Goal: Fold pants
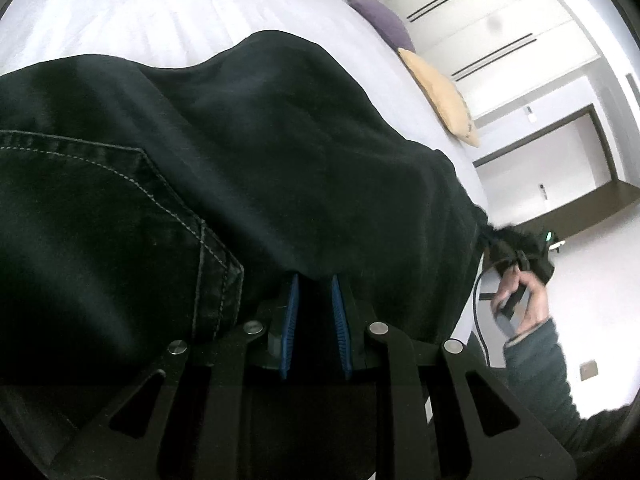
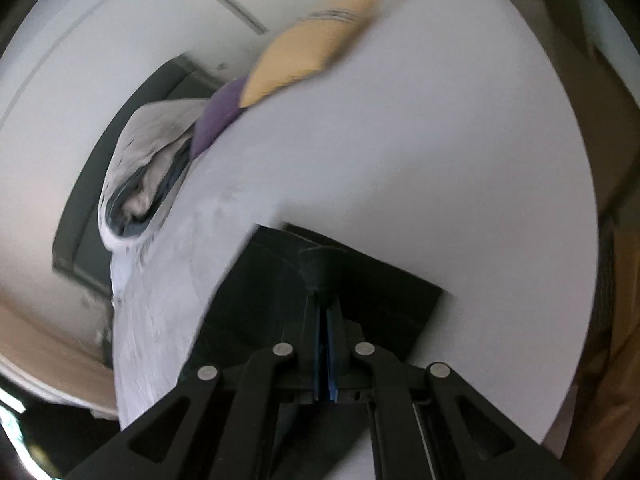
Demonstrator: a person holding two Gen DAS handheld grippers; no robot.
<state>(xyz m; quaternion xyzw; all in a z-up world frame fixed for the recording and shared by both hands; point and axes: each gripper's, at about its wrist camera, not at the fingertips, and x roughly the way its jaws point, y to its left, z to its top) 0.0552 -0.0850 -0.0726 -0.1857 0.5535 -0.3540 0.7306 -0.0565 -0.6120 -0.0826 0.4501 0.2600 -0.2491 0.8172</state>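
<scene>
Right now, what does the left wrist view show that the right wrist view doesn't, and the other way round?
Only the left wrist view: the pants' stitched back pocket, and the person's hand holding the right gripper at the bed's edge. Only the right wrist view: a rumpled grey bundle of bedding beside the purple pillow, and the right gripper with jaws shut on a pinch of fabric. Both share: the black pants, the white bed, the tan pillow and the purple one.

bed [image 2: 440, 140]: open centre | pillows [image 2: 304, 56]: line far edge
</scene>
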